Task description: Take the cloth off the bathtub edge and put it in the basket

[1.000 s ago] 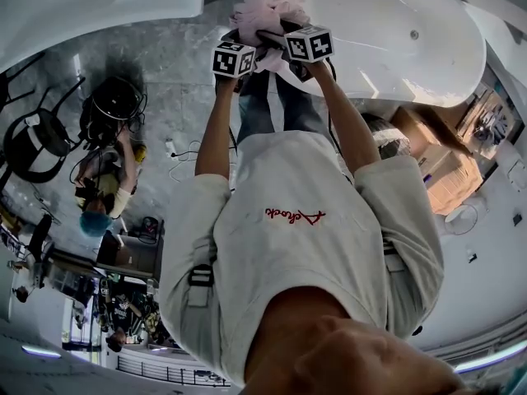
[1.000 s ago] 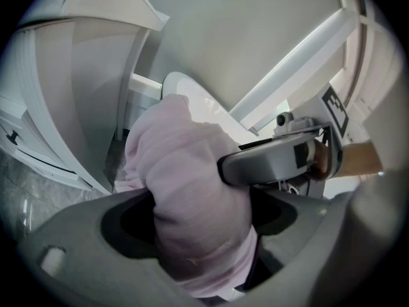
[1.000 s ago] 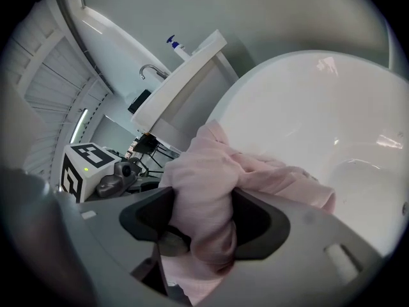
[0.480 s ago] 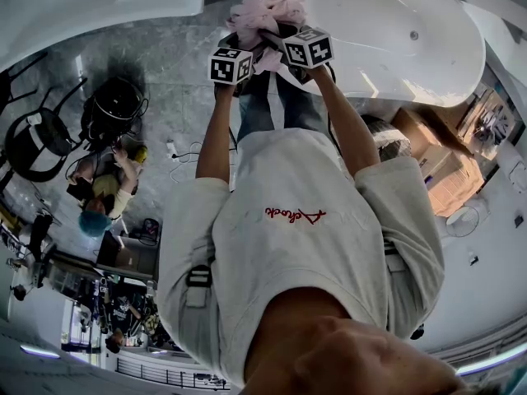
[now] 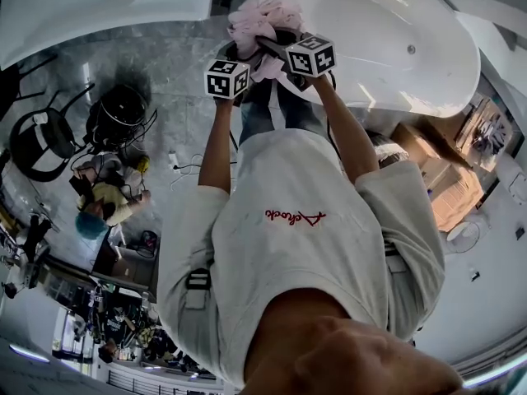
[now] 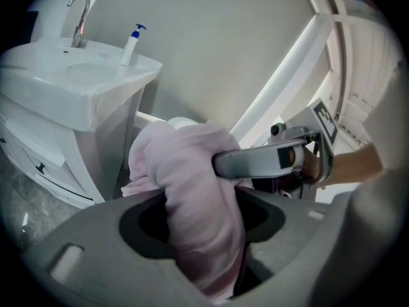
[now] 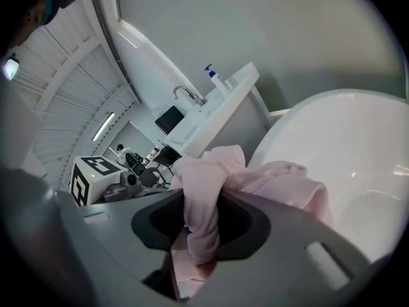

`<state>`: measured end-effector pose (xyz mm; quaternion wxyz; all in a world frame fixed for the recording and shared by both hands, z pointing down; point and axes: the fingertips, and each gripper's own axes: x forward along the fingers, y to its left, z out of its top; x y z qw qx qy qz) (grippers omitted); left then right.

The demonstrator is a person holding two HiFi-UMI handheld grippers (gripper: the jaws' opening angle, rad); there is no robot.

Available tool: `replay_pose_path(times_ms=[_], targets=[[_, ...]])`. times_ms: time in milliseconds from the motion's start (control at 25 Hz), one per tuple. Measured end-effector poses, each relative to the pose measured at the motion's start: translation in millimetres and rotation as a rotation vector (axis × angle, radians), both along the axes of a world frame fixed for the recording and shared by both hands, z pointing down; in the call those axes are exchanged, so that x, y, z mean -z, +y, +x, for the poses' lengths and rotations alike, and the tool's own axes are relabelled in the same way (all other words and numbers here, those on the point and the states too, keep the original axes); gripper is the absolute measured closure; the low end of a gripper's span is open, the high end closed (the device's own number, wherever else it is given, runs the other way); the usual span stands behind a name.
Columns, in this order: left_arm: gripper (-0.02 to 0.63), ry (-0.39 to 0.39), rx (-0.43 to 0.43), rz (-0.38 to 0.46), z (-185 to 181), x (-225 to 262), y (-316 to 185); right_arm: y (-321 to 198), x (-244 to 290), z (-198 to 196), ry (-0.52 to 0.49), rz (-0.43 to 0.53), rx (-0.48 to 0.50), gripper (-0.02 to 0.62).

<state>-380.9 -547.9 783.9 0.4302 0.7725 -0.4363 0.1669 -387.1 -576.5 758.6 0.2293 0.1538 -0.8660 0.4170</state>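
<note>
**Q:** Status, L gripper [image 5: 237,49]?
**A:** Jaws have just been closing and are now clamped on the pink cloth [image 5: 262,16]. Left gripper view shows a thick fold running down btwn the pads and filling the gap.

**Q:** R gripper [image 5: 276,46]?
**A:** Same cond. Jaws have just been closing and are now pinched on a narrower twist of the same cloth. A loose end hangs below the pads.

**Q:** Cloth pos. re bathtub [image 5: 395,48]?
**A:** Bunched at the tub's narrow end, by the rim, on the side facing the person. Both grippers hold it, side by side, just outside that end. In right gripper view part of it spreads out toward the tub rim. Contact w/ the rim: cannot tell.

**Q:** Tub interior?
**A:** White and smooth. Drain fitting [image 5: 411,49] sits approx. mid-tub, well apart from the cloth.

**Q:** Other ref. items near the tub?
**A:** Washbasin [image 6: 77,82] stands beside the tub's narrow end, w/ a strip of grey stone floor [image 5: 165,64] btwn them. On the basin top are a curved tap [image 6: 78,18] and a blue-capped pump bottle [image 6: 131,43].
</note>
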Motion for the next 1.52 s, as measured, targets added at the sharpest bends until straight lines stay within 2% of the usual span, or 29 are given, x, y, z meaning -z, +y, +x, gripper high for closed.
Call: replay_pose_path(times_ms=[480, 1120, 1520], targets=[[0.343, -0.062, -0.062, 0.236, 11.6, 100.2, -57.3, -51.4, 108.0, 16.0, -0.107, 0.225, -0.105, 0.468], [0.342, -0.099, -0.114, 0.485, 67.9, 227.1, -113.6, -98.8, 239.5, 75.9, -0.165, 0.491, -0.178, 0.466], [0.342, -0.129, -0.123, 0.618, 104.1, 294.6, -130.9, -111.1, 308.6, 113.7, -0.211, 0.632, -0.203, 0.466]])
